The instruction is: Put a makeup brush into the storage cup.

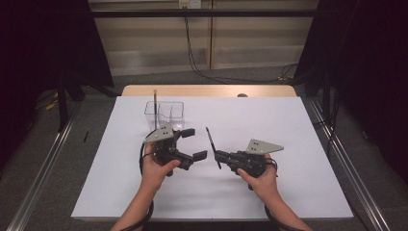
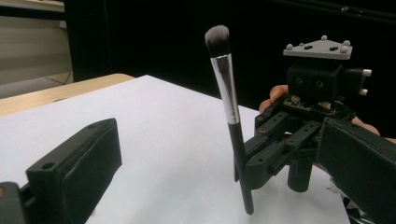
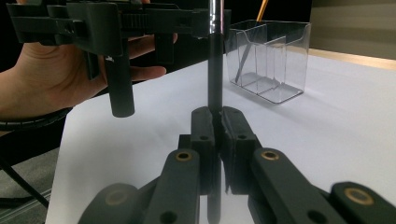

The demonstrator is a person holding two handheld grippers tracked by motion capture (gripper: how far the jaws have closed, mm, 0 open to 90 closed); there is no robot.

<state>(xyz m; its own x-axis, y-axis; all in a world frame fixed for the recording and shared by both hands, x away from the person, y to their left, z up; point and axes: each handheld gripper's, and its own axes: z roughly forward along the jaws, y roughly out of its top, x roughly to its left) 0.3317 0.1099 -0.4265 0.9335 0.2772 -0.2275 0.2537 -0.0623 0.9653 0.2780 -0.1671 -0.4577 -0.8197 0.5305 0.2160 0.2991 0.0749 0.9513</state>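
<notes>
We've got a makeup brush [image 2: 231, 116] clamped upright in our right gripper [image 1: 217, 155], near the middle of the white sheet [image 1: 288, 144]. It's got a glossy black handle, chrome ferrule and soft grey-tipped bristles. Our left gripper [image 1: 194, 143] sits just left of it, its matte black jaws spread wide and empty. A clear plastic organiser [image 1: 164, 113] stands farther back on the sheet, and there's dark curtains around.

A white sheet [image 1: 298, 159] covers a wooden table [image 1: 207, 90]; grey floor [image 1: 91, 120], black curtains [image 1: 29, 43] around.
</notes>
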